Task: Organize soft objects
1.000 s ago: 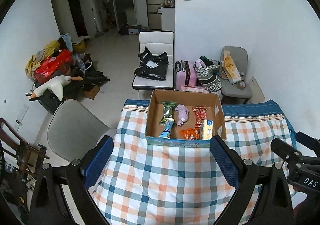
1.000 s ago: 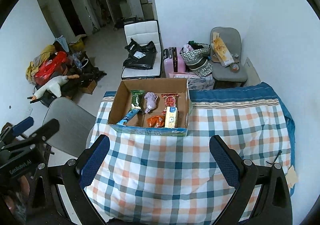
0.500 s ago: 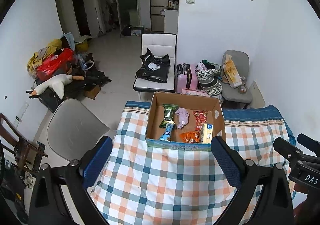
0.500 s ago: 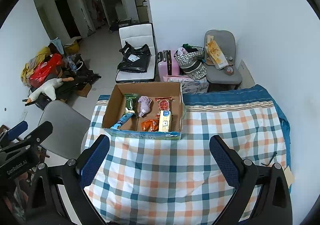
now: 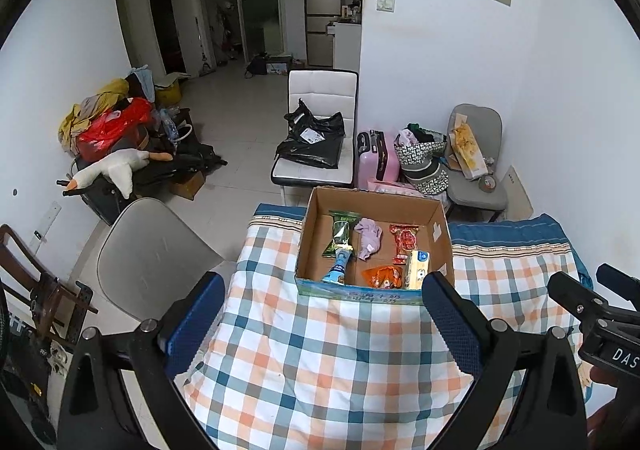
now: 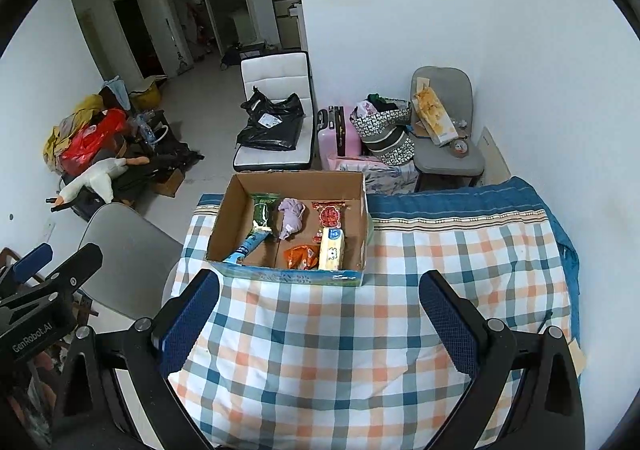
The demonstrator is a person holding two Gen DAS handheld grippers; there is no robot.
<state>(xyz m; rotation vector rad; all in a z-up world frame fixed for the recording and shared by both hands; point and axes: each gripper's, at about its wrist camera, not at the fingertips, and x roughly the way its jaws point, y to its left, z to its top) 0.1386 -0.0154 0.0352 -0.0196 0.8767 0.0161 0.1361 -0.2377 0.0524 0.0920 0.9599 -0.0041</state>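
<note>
An open cardboard box (image 5: 438,228) (image 6: 224,221) stands at the far left of a table with a checked cloth (image 5: 320,362) (image 6: 320,330). In it lie a green snack pack (image 5: 340,230), a lilac soft cloth (image 5: 370,236) (image 6: 292,217), a red pack (image 5: 405,240), an orange pack (image 5: 384,276), a yellow tissue pack (image 5: 416,270) (image 6: 332,250) and a blue pack (image 5: 340,268). My left gripper (image 5: 324,324) and right gripper (image 6: 320,322) are both open and empty, held high above the near part of the table, well short of the box.
A grey chair (image 5: 148,250) stands left of the table. Beyond it are a white chair with black bags (image 5: 316,145), a pink suitcase (image 5: 378,159), a grey chair with clutter (image 5: 476,169) and a pile with a plush goose (image 5: 112,169). A white wall is on the right.
Both grippers have drawn back and risen, so the box and table look smaller and farther away. Nothing in the box has moved. Both stay open.
</note>
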